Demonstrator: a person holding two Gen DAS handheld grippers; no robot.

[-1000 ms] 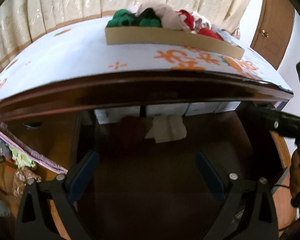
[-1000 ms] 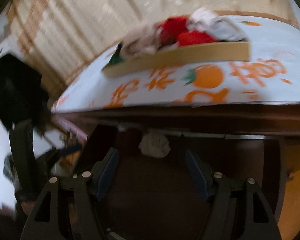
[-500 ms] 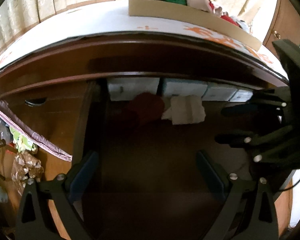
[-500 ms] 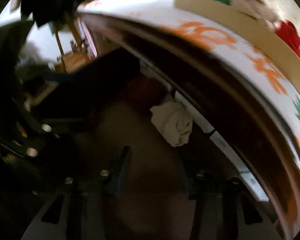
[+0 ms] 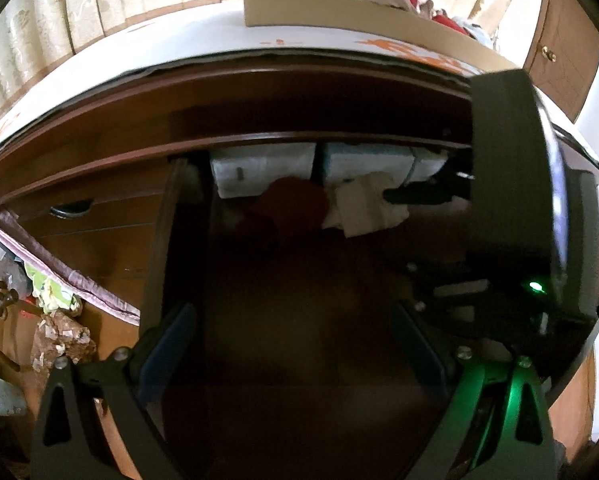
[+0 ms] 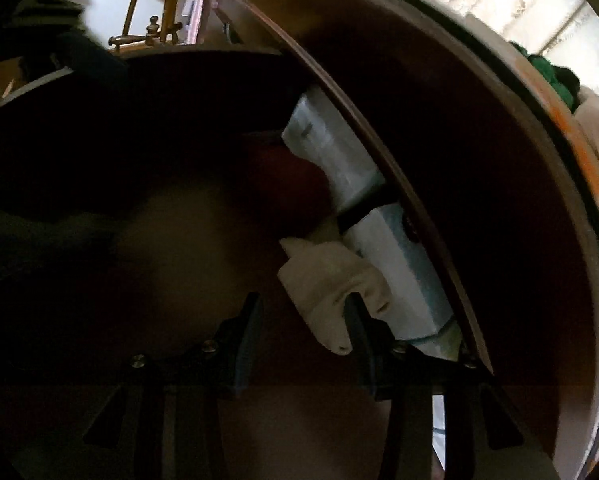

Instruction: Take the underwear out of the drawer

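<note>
Lying in the open dark wooden drawer (image 5: 299, 320), a cream folded underwear (image 6: 331, 280) sits between the right claw (image 6: 303, 320)'s closing jaws; left claw (image 5: 295, 344) spread, empty.

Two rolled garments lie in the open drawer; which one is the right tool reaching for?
The cream-white roll, not the dark red one beside it. The right tool is closing with one finger against the white fabric.

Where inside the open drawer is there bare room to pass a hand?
The drawer floor in front of the red cloth and the white cloth is bare, up to the left wall. The back is crowded: white boxes, both cloths, and the right tongs, closing near the white cloth.
</note>
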